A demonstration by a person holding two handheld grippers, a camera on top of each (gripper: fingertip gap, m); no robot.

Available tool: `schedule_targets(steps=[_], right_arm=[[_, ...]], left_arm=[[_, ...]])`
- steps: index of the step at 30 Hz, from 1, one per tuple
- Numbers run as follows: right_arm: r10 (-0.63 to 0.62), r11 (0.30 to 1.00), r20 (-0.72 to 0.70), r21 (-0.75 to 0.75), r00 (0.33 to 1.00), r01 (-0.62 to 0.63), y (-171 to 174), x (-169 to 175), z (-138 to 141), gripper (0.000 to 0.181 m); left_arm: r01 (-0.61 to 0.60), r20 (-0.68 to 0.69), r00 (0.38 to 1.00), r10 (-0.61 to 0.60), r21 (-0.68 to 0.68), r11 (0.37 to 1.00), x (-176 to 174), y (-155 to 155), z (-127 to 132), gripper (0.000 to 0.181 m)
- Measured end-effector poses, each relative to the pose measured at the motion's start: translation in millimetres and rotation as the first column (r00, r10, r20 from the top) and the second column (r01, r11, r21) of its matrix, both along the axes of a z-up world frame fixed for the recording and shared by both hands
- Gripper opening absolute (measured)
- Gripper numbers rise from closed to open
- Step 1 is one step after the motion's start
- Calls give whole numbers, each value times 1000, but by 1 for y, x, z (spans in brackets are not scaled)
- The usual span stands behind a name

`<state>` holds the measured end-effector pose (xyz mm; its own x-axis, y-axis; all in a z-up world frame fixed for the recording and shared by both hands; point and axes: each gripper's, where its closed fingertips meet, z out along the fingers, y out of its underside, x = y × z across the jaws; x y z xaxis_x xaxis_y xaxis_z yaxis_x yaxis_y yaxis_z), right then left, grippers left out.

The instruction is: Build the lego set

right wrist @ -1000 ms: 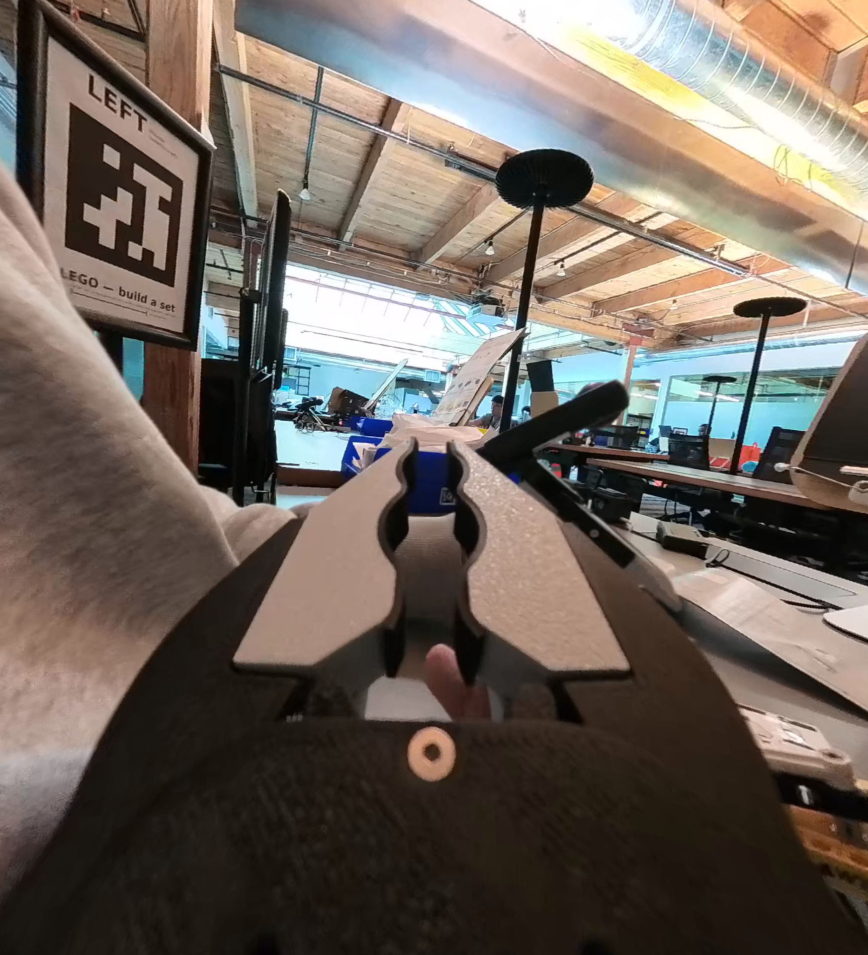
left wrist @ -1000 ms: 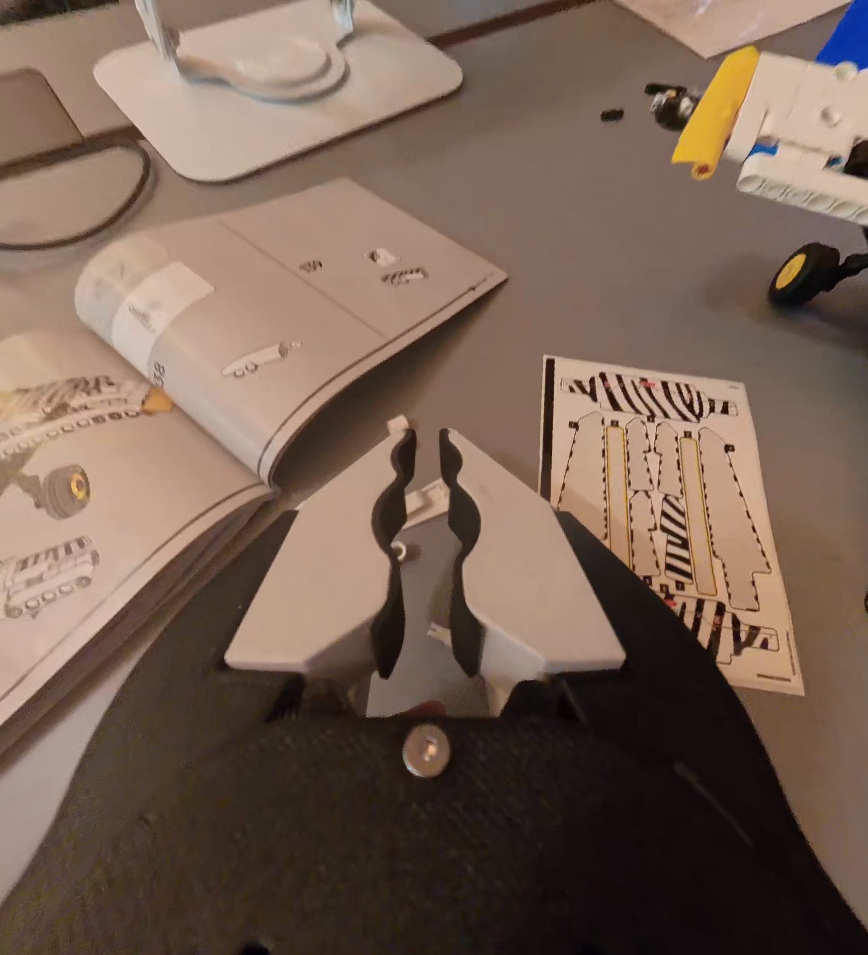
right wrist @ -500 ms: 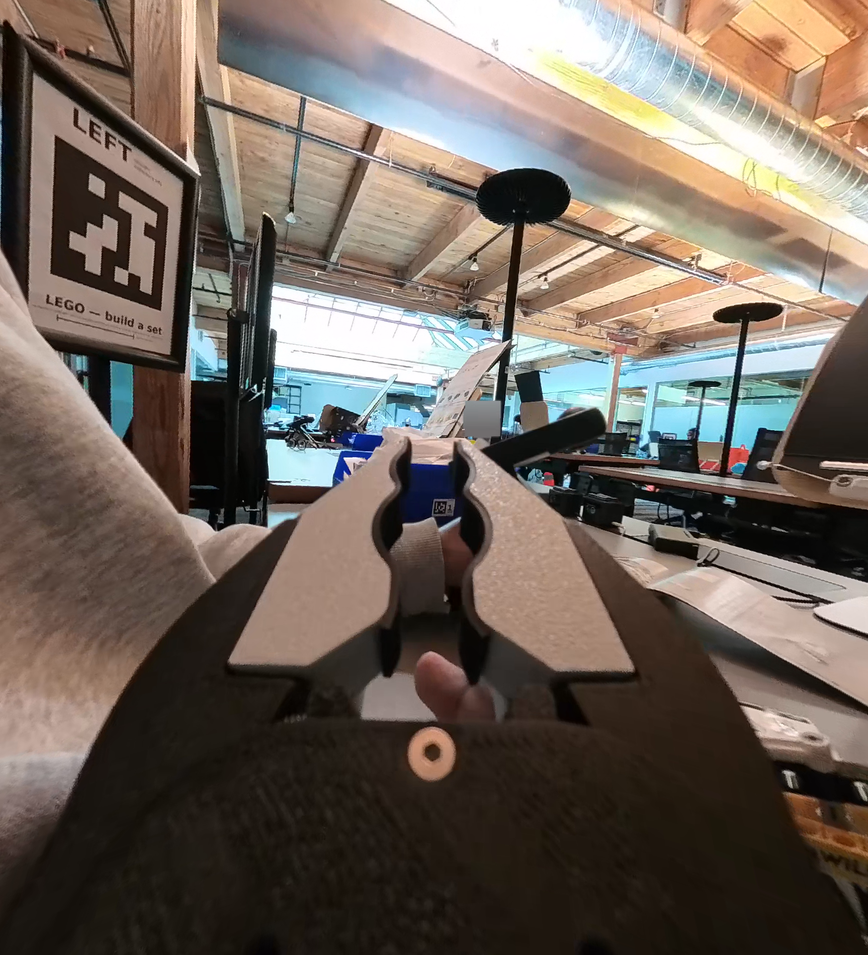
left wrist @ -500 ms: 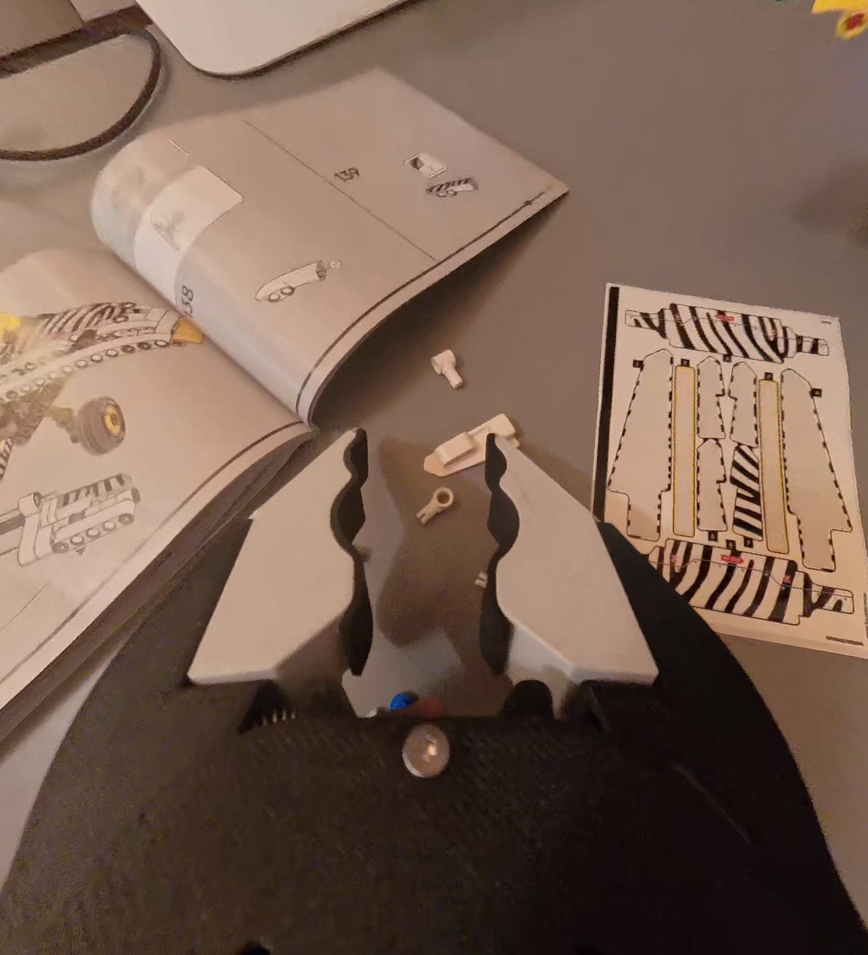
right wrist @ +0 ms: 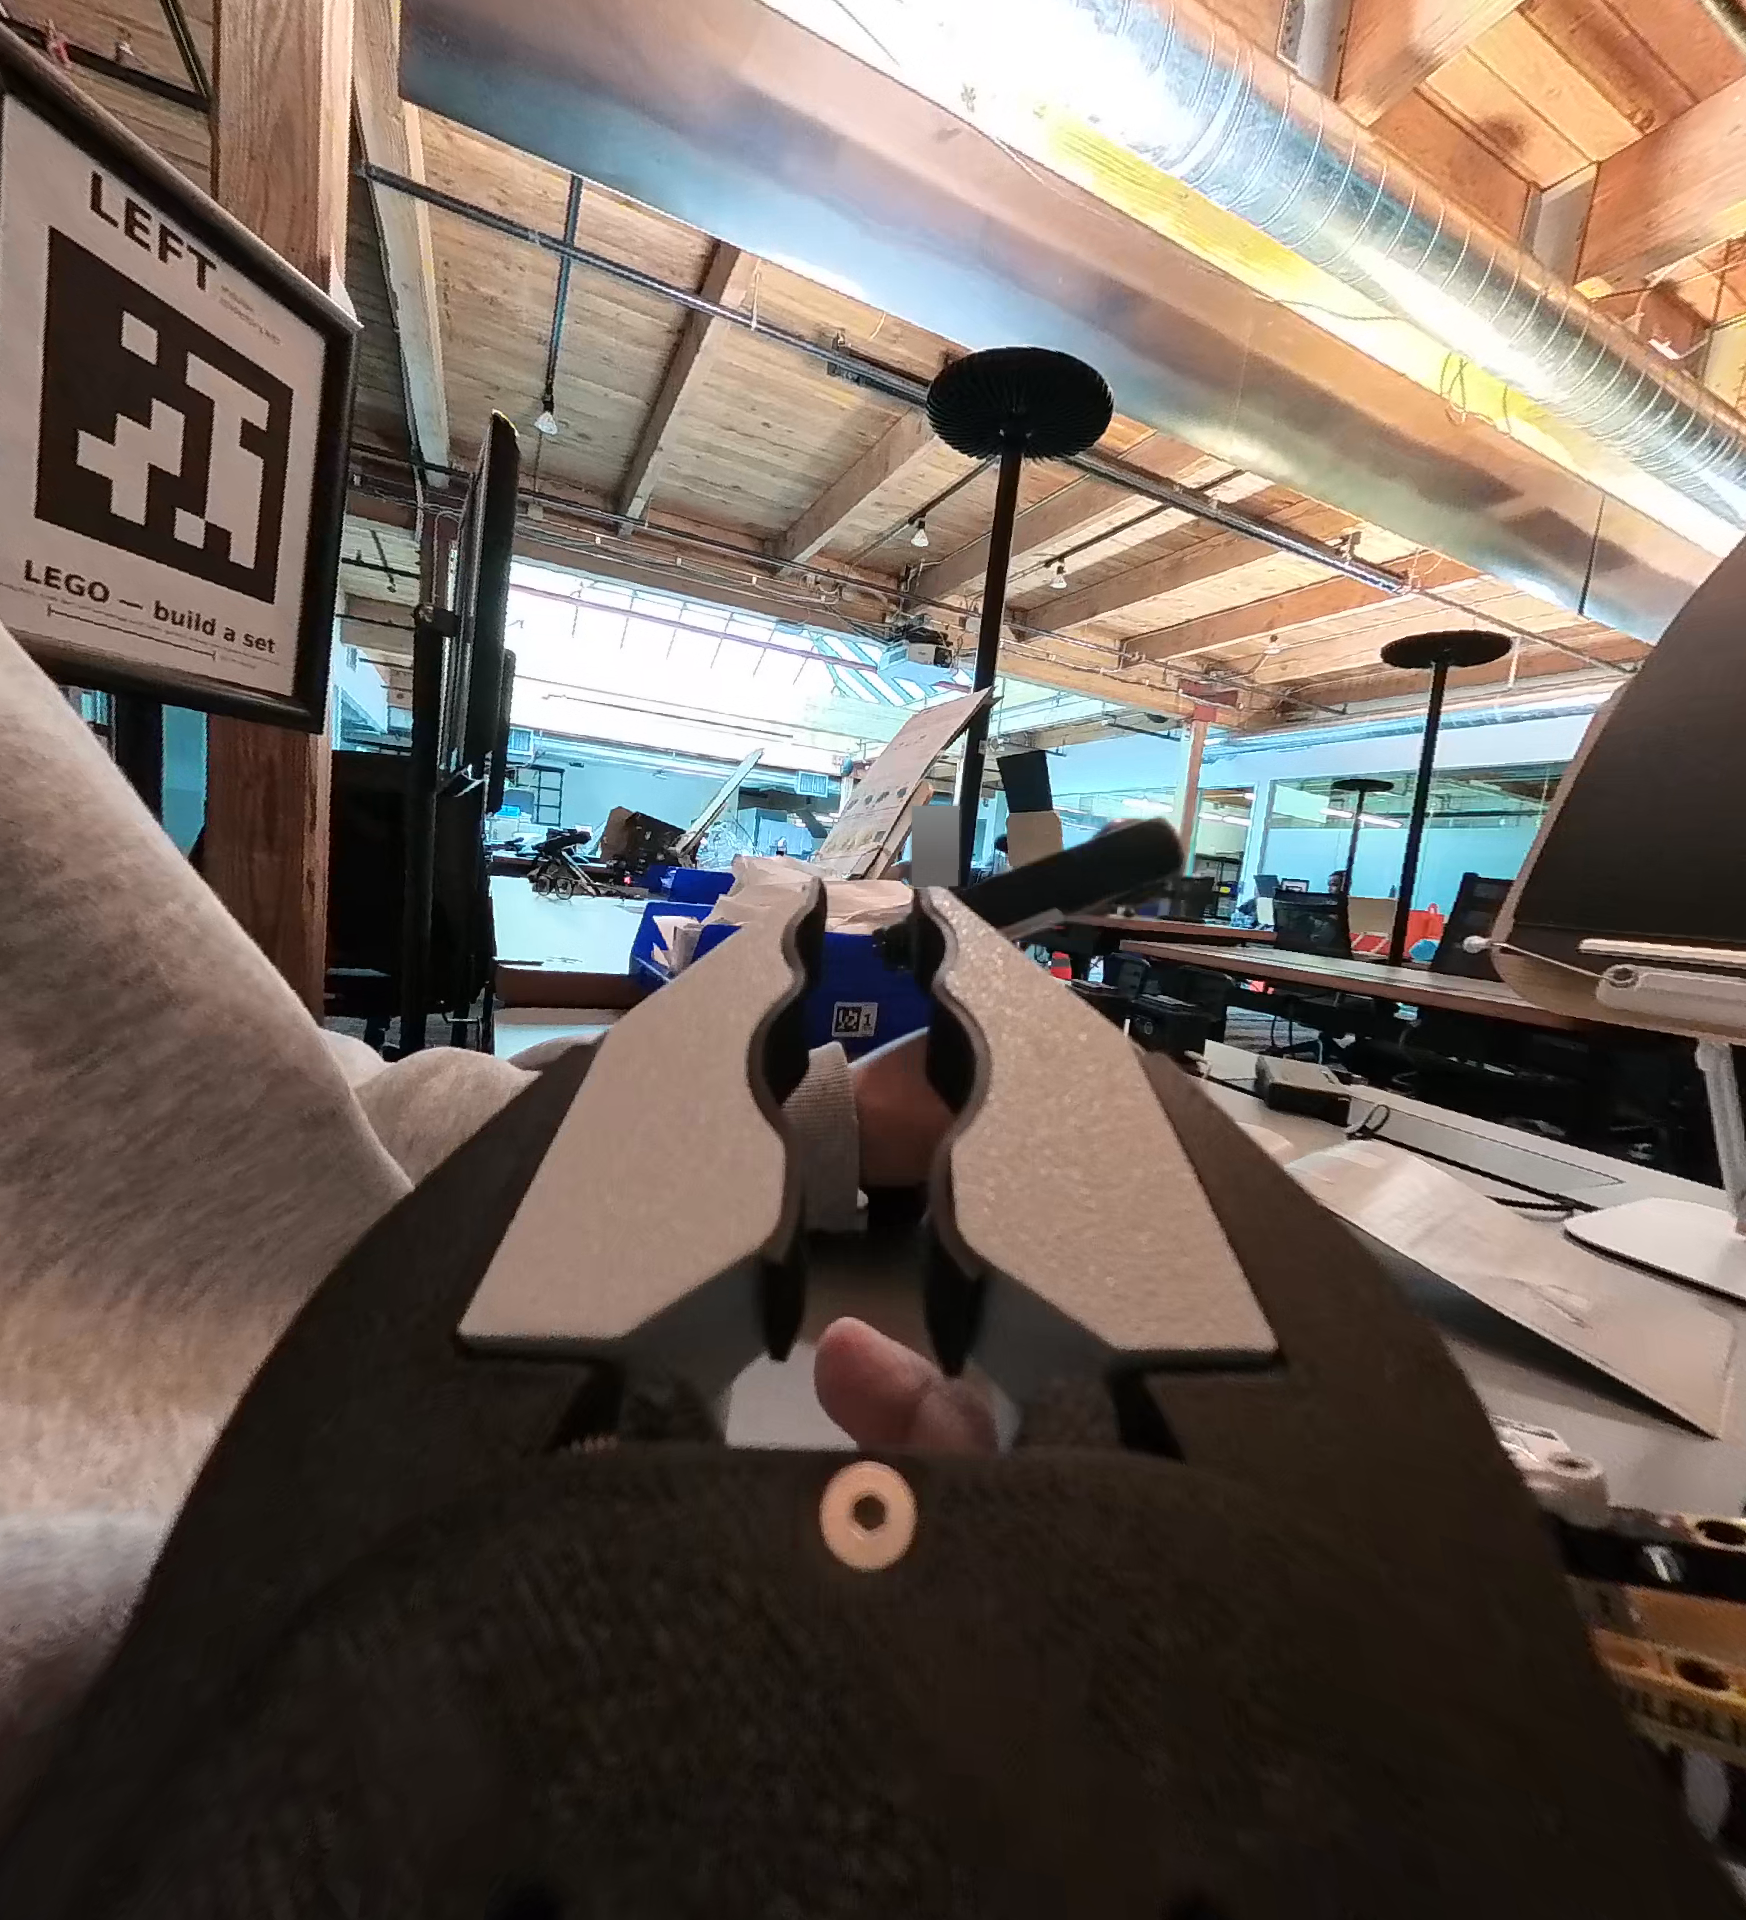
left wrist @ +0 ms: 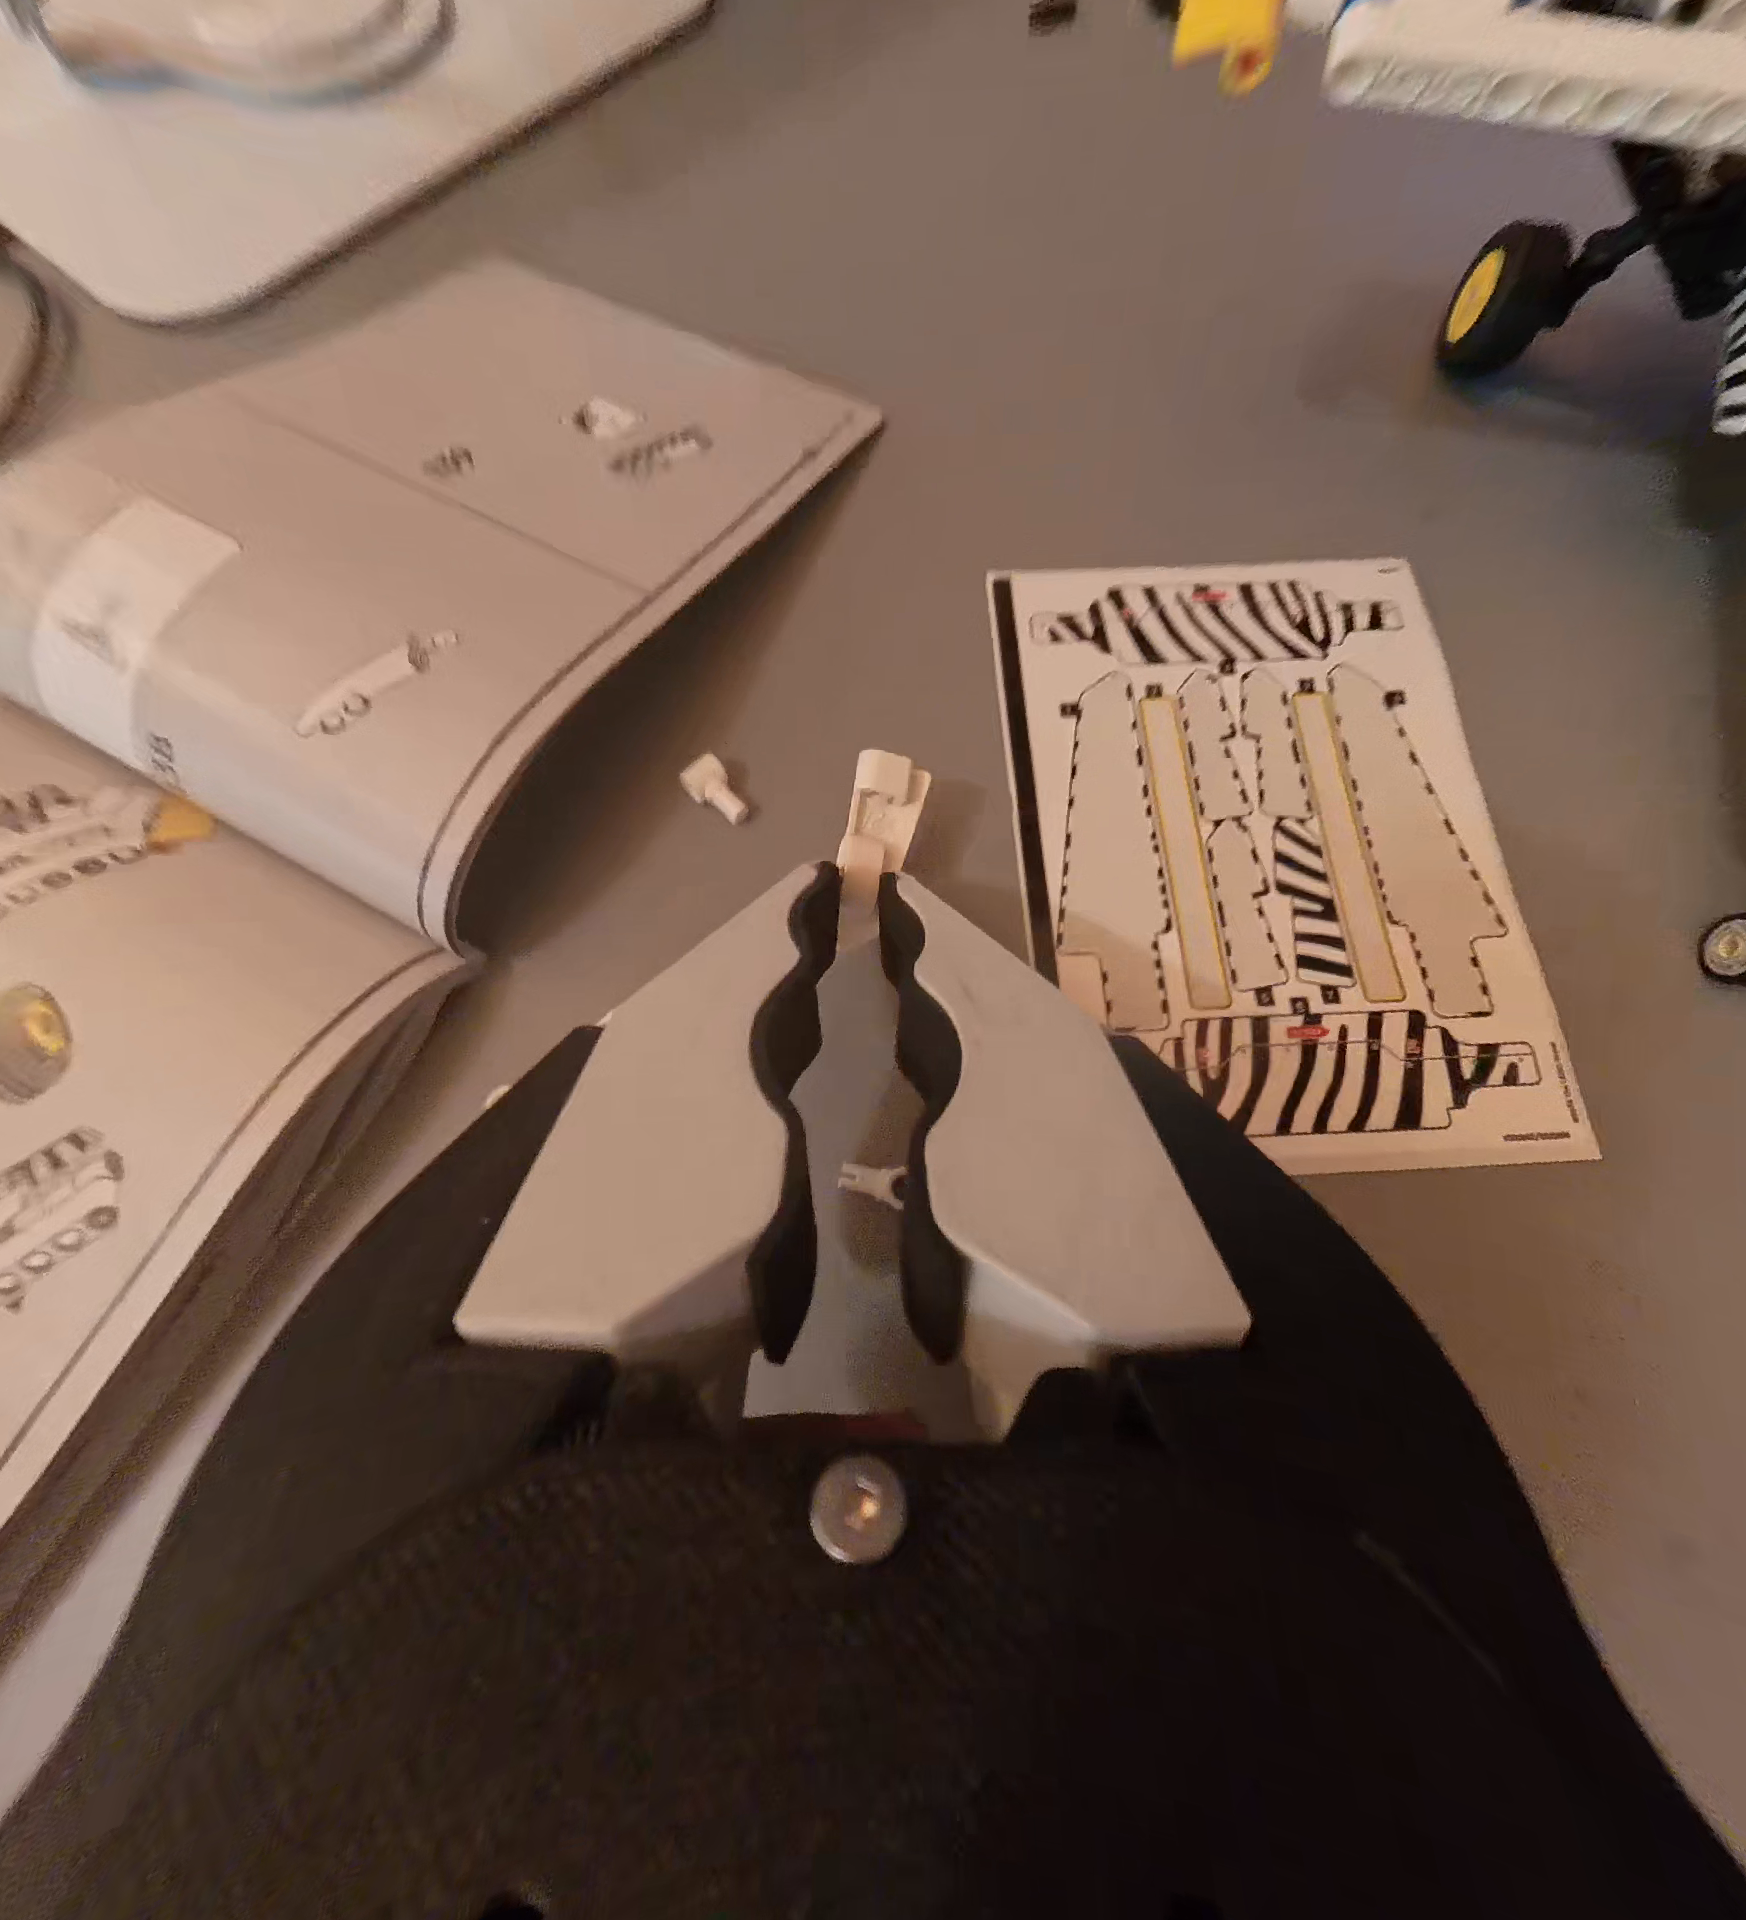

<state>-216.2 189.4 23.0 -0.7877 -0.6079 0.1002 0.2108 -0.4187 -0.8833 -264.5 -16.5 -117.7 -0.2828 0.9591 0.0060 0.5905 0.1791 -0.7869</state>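
The grey table [left wrist: 1056,343] takes up most of the left wrist view. An open instruction booklet [left wrist: 349,665] lies on the left, and a half-built model [left wrist: 1700,239] sits at the far right: white beams, a yellow-hubbed wheel, zebra-striped panels. Between them lies the sticker sheet [left wrist: 1264,862], mostly zebra stripes and pale cut-outs.

The left gripper [left wrist: 861,883] is clamped on a small white piece [left wrist: 879,821], held just above the table beside the sticker sheet. It's slim, cream-white, with a notched tip poking out past the fingertips. A tiny white peg [left wrist: 713,802] lies just left of it.

The right gripper [right wrist: 871,914] points up across the room with a narrow gap at the tips, holding nothing.
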Motion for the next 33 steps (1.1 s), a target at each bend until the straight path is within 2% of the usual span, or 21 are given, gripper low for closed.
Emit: schedule_targets(steps=[3, 5, 7, 9, 10, 11, 13, 15, 17, 19, 22, 25, 30, 33], right_arm=[[2, 1000, 13, 5, 1000, -2, -1, -2, 0, 15], [2, 1000, 19, 8, 1000, -2, -2, -3, 1, 15], [0, 1000, 26, 16, 1000, 0, -2, -5, 1, 15], [4, 998, 47, 62, 999, -7, -4, -8, 0, 15], [2, 993, 71, 119, 997, -11, -7, -11, -2, 12], [1, 982, 98, 190, 995, -20, -12, -14, -4, 11], [61, 947, 159, 301, 985, -108, -14, -13, -5, 28], [127, 904, 210, 377, 970, -200, -13, -9, -5, 39], [115, 882, 233, 422, 966, -208, -15, -13, -9, 47], [91, 884, 248, 426, 964, -193, -15, -22, -11, 47], [164, 857, 307, 427, 937, -290, -10, -24, -7, 42], [253, 804, 317, 457, 914, -381, -4, -14, -9, 37], [259, 846, 286, 394, 922, -360, 2, -10, -5, 12], [287, 828, 270, 413, 919, -380, 3, -5, -8, 16]], left_arm=[[46, -120, 991, -62, -131, 990, -3, 15, 35, 7], [87, -169, 976, -140, -290, 953, 3, 39, 66, 7], [103, -105, 978, -183, -516, 850, 19, 62, 87, 7], [129, 16, 986, -168, -714, 688, 38, 80, 99, 7], [135, 53, 988, -148, -768, 626, 47, 87, 102, 7], [166, 88, 984, -155, -775, 610, 53, 96, 98, 8], [236, 95, 965, -246, -729, 642, 54, 121, 93, 8], [258, 67, 952, -300, -704, 662, 49, 136, 100, 8], [288, 52, 931, -360, -711, 641, 45, 156, 110, 7], [308, 70, 917, -393, -751, 584, 45, 172, 114, 7], [362, 146, 899, -412, -777, 515, 48, 187, 107, 7], [375, 148, 888, -435, -783, 497, 51, 197, 107, 8], [368, 145, 885, -443, -800, 473, 53, 201, 114, 7], [363, 137, 883, -448, -805, 470, 54, 203, 115, 7]])
